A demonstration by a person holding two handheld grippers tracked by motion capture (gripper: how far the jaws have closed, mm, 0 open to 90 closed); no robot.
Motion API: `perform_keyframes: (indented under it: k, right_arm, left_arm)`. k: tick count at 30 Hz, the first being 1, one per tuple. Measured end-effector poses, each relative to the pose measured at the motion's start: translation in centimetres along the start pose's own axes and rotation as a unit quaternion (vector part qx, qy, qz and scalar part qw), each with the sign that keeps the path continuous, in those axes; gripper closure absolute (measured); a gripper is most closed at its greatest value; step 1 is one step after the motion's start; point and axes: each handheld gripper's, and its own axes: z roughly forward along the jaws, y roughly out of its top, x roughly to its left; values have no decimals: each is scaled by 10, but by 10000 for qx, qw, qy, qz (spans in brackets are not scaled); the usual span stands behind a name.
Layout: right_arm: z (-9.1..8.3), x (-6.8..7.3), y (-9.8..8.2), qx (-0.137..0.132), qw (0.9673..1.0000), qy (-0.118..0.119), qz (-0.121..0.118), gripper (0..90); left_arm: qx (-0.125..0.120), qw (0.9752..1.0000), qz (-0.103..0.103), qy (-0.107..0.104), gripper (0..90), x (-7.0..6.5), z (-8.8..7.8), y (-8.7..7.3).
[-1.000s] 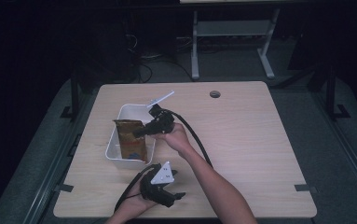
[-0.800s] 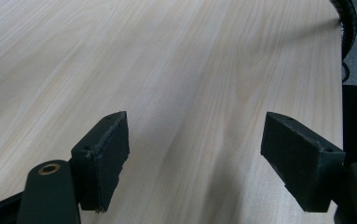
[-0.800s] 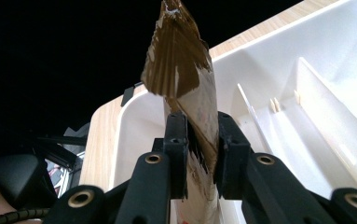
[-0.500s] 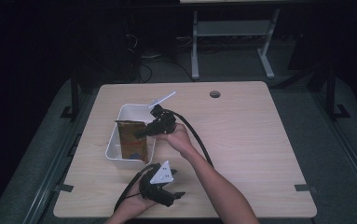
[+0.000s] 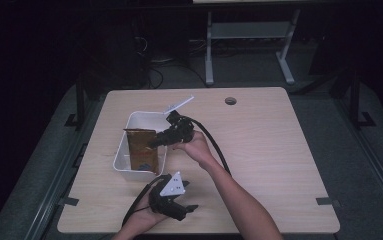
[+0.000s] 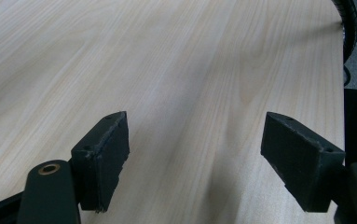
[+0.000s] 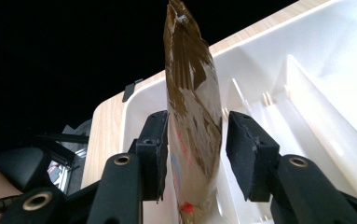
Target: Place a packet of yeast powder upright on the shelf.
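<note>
A brown foil packet (image 5: 141,147) stands upright on edge in a white plastic bin (image 5: 120,162) at the table's left. My right gripper (image 5: 155,142) reaches over the bin's right rim and is shut on the packet. In the right gripper view the packet (image 7: 190,140) rises between both black jaws, above the bin's inner wall (image 7: 334,70) and dividers. Near the front edge, my left gripper (image 5: 189,209) lies low over bare wood. It is open, and its jaws (image 6: 195,135) stand wide apart with nothing between them.
The light wooden table (image 5: 279,150) has a round cable hole (image 5: 230,101) at the back. A black cable (image 5: 219,150) trails from the right gripper along the forearm. Dark floor and a metal frame (image 5: 249,45) lie beyond the table.
The packet and right gripper have barely shifted over the bin. The left gripper has stayed still near the front edge.
</note>
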Motion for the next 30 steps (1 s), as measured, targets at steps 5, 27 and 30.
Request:
perform_keyframes:
  k: [5, 27, 30]
  right_arm:
    - [-11, -1, -3, -82, 10000, -13, 34, 557]
    - [-79, -1, -24, -458, 9981, -412, 59, 518]
    - [-88, -2, -29, -464, 9978, -474, 95, 512]
  left_arm:
    - [-28, 10000, -26, 17, 231, 1, -1, 0]
    - [-69, 9999, -95, 55, 231, 4, -2, -1]
    - [-92, 9999, -106, 56, 231, 4, -2, -1]
